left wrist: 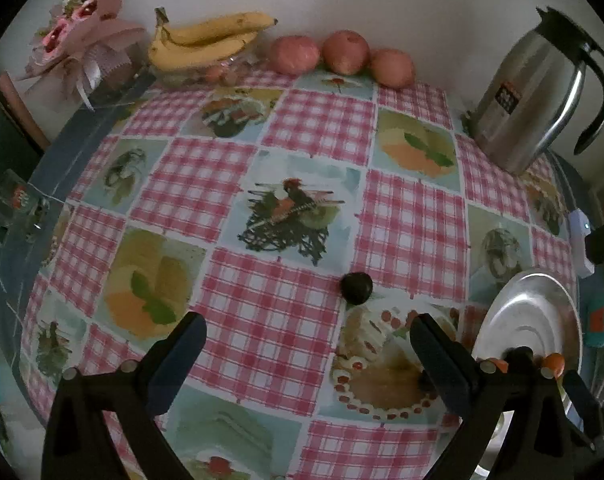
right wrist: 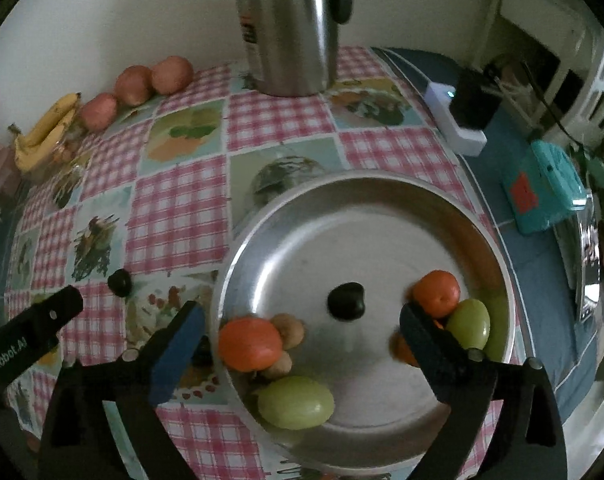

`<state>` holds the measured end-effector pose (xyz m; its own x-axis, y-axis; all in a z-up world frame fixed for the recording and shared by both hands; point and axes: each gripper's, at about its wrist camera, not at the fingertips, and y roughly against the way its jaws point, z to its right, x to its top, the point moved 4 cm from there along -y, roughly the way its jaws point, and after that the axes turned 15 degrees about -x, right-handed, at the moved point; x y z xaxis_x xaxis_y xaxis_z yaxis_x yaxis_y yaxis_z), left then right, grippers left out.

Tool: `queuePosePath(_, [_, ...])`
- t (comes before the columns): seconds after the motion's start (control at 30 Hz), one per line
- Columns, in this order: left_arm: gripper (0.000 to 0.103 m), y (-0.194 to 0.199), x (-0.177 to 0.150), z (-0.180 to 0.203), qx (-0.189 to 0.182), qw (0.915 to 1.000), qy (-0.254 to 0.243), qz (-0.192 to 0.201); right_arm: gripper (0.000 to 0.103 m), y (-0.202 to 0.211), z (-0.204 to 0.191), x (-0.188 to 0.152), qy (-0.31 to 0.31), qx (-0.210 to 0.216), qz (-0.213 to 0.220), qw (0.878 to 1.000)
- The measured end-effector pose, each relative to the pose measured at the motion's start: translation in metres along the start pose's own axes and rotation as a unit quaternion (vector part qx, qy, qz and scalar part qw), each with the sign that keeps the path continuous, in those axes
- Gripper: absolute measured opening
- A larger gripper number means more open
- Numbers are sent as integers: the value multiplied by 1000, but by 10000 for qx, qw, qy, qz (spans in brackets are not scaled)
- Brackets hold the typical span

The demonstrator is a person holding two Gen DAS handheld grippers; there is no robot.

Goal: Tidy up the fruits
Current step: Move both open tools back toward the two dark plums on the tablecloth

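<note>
A steel plate (right wrist: 382,232) holds two oranges (right wrist: 249,344), two green fruits (right wrist: 295,402), small brown fruits (right wrist: 289,330) and a dark round fruit (right wrist: 346,302) at its centre. My right gripper (right wrist: 302,316) hangs open over the plate, touching nothing. A second dark fruit (left wrist: 356,288) lies on the checked cloth, just ahead of my open left gripper (left wrist: 308,330), which has nothing between its fingers. A third dark fruit (left wrist: 424,380) peeks out beside the left gripper's right finger. The plate's rim (left wrist: 530,312) shows at the right of the left wrist view.
Along the back wall lie a bunch of bananas (left wrist: 205,40) on a glass dish and three apples (left wrist: 344,54). A steel jug (left wrist: 538,92) stands at the back right. A pink bouquet (left wrist: 77,44) sits at the back left. A white power strip (right wrist: 454,120) and a teal box (right wrist: 546,188) lie right of the plate.
</note>
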<state>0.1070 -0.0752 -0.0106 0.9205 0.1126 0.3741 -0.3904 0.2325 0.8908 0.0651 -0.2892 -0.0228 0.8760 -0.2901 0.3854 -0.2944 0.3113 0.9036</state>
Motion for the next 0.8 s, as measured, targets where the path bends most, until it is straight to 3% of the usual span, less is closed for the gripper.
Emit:
queuePosePath(0.4, [103, 29, -1, -29, 188, 9993, 52, 303, 98, 19, -38, -11, 427, 187, 323, 9984])
queuePosePath(0.57, [103, 44, -1, -42, 325, 9982, 29, 497, 98, 23, -52, -22, 488, 409, 287, 9976])
queuePosePath(0.8, [103, 48, -10, -65, 250, 9984, 282, 411, 98, 28, -68, -35, 651, 525, 179, 9963])
